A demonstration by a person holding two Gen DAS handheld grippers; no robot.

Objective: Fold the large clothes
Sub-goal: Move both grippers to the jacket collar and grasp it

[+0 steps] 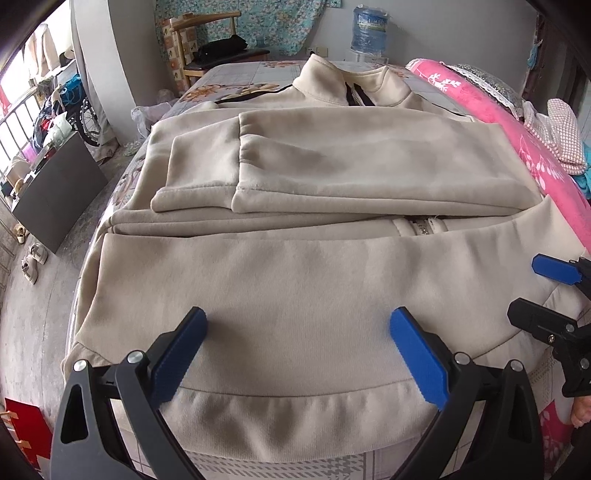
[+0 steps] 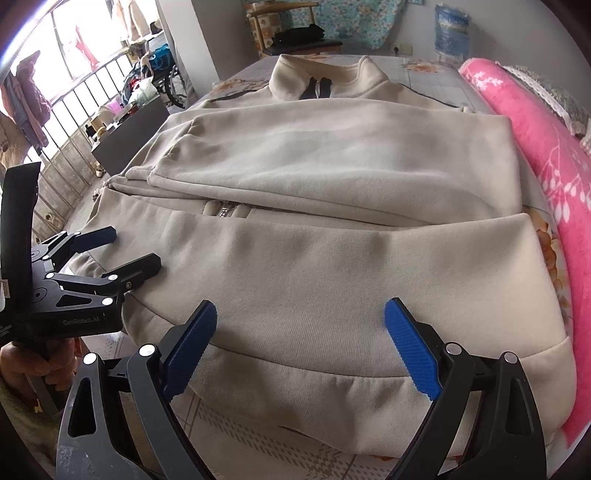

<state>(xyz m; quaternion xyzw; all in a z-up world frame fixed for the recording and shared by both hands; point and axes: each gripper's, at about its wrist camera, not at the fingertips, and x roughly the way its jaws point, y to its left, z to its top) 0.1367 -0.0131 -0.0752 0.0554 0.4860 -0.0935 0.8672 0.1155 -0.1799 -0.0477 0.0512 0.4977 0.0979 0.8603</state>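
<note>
A large beige zip-up jacket [image 1: 295,280] is spread flat across a bed [image 1: 229,74], collar [image 1: 332,85] towards the far end and ribbed hem [image 1: 295,413] nearest the cameras. Both sleeves [image 1: 369,162] are seen folded across the chest, one lying over the other, their cuffs towards the left edge of the garment. A short stretch of zipper [image 1: 423,227] is visible just below the folded sleeves, and again at the open collar.

The left hand-held gripper [image 1: 297,356] is held above the hem, its 2 blue-padded fingers [image 1: 419,360] spread wide with nothing between them. The right hand-held gripper [image 2: 301,350] is likewise seen wide apart and empty, poised over the hem further to the right. In the right wrist view the left hand-held gripper [image 2: 122,247] appears from the side at the jacket's left lower corner, fingers parted, and a hand [image 2: 26,365] is seen around its handle. In the left wrist view the right hand-held gripper [image 1: 539,288] is partly seen at the right edge.

A rolled pink floral blanket [image 1: 517,129] lies along the right side of the bed, just beside the jacket. Beyond the bed, a wooden chair [image 1: 207,40] carrying dark clothing and a blue water bottle [image 1: 369,29] are seen against the far wall.
</note>
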